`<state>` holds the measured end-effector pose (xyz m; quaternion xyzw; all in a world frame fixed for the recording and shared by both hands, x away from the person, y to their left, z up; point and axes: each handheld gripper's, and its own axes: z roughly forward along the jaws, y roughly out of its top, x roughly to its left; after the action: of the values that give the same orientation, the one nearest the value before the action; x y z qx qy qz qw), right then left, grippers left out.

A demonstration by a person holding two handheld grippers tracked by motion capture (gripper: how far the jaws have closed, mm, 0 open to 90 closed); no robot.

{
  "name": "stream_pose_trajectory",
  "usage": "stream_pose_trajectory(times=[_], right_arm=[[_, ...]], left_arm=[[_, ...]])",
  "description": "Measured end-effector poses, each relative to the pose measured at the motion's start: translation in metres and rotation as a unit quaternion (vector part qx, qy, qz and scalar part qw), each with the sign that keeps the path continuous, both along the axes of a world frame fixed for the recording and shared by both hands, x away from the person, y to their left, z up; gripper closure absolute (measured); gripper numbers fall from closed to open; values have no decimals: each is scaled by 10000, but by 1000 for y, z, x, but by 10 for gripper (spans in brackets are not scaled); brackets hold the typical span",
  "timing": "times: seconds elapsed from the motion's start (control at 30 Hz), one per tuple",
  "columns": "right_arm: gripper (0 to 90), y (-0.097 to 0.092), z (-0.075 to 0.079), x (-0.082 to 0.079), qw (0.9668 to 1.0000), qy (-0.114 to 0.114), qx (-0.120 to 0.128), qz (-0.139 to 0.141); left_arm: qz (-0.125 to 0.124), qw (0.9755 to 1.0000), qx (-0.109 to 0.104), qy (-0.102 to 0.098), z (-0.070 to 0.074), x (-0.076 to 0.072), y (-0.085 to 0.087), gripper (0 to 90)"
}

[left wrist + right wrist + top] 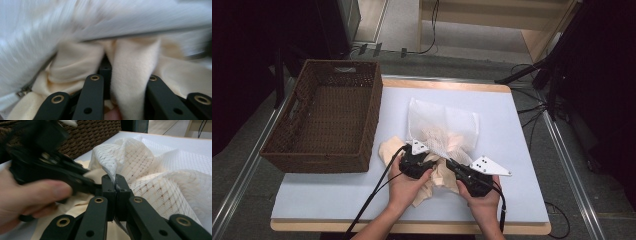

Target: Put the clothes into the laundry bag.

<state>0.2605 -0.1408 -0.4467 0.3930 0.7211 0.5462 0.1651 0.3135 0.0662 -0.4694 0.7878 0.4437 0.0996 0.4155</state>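
Mesh bag (444, 125): white, mid-frame on the bench (512, 150).
Right tool (115, 185): we pinch its rim.
Left tool (125, 75): we grip cream cloth (130, 62) at the mouth, bag beyond.

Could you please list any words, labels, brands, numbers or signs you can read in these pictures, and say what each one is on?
There is no readable text in any view.
The wicker basket, the white mesh bag, the cream cloth, the table and both hand-held grippers, left and right, carry no visible lettering.
The left gripper view is blurred, so any small print there could not be read.
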Motion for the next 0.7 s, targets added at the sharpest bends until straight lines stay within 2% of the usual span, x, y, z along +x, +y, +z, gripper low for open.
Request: stream_pose_trajectory(times=[0.07, 0.1, 0.17, 0.23, 0.3, 0.37, 0.4, 0.5, 0.57, 0.63, 0.7], right_arm=[[890, -1, 0, 0, 10000, 26, -7, -16], [890, -2, -1, 0, 10000, 33, -8, -34], [890, -4, -2, 1, 10000, 65, 12, -75], [890, -7, -3, 4, 9999, 109, 21, -107], [890, -8, -4, 5, 9998, 128, 28, -131], [890, -8, -4, 5, 9998, 132, 12, -131], [890, -8, -4, 5, 9998, 138, 7, -131], [890, -8, -5, 4, 9998, 172, 13, -141], [890, -7, -6, 5, 9998, 176, -11, -130], [890, -6, -6, 6, 9998, 170, -28, -125], [889, -5, -6, 7, 9998, 175, -22, -137]], left_arm=[[-74, 9999, 28, -73, 6, -4, 0, 748], [-210, 9997, -59, -89, 10, -8, 0, 702], [-457, 9986, -48, -275, 19, -18, 3, 606], [-536, 9974, -149, -460, 30, -27, 12, 534], [-491, 9961, -295, -666, 39, -35, 28, 469], [-369, 9957, -358, -769, 43, -39, 47, 416], [-293, 9963, -352, -721, 42, -41, 57, 400], [68, 9987, -30, -495, 29, -43, 82, 367], [347, 9986, 124, -386, 20, -45, 95, 370], [608, 9973, 228, -336, 12, -46, 104, 371], [665, 9973, 234, -212, 7, -43, 105, 371]])
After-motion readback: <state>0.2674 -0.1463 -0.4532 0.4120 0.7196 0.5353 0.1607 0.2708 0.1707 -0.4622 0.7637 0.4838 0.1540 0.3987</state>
